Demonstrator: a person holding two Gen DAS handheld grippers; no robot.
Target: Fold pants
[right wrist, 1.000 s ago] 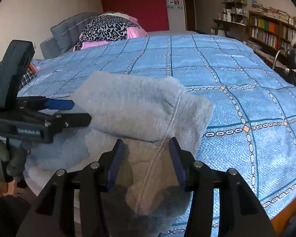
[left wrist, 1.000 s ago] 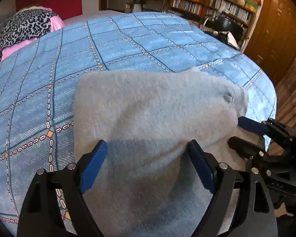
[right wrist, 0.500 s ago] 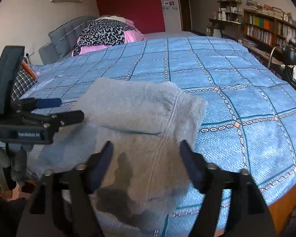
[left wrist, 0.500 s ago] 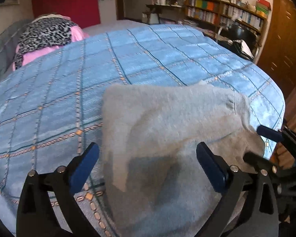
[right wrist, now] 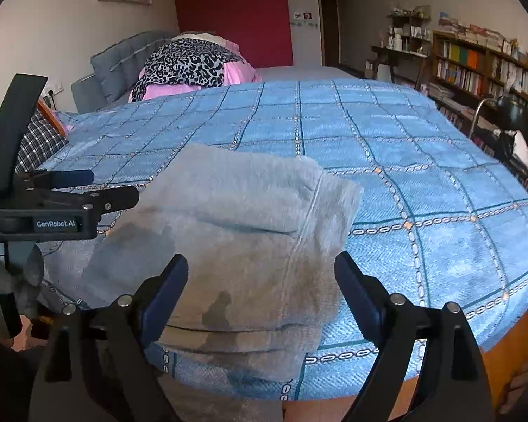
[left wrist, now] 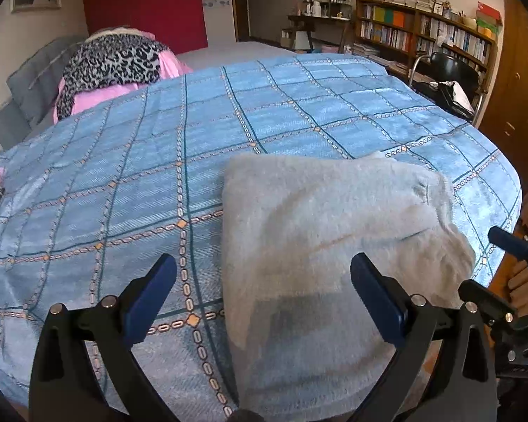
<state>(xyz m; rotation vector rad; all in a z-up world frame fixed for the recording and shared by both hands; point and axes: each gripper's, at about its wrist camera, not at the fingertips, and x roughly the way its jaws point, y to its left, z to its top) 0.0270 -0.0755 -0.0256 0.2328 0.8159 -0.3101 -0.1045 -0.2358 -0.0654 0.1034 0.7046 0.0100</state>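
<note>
Near the bed's point(left wrist: 228, 133) lower edge, grey pants point(left wrist: 327, 232) lie folded on the blue checked bedspread. Left gripper point(left wrist: 264, 292) fingers spread wide, free of the cloth. Right gripper point(right wrist: 260, 285) fingers have just been opening, pants below, unpinched.

both grippers are black plastic frames with blue pads on the fingers and silver screws at the joints. left gripper point(right wrist: 70, 190) has a "GenRobot.AI" label on its side; right gripper point(right wrist: 260, 281) is built the same. grey glove point(right wrist: 14, 277) underneath.
</note>
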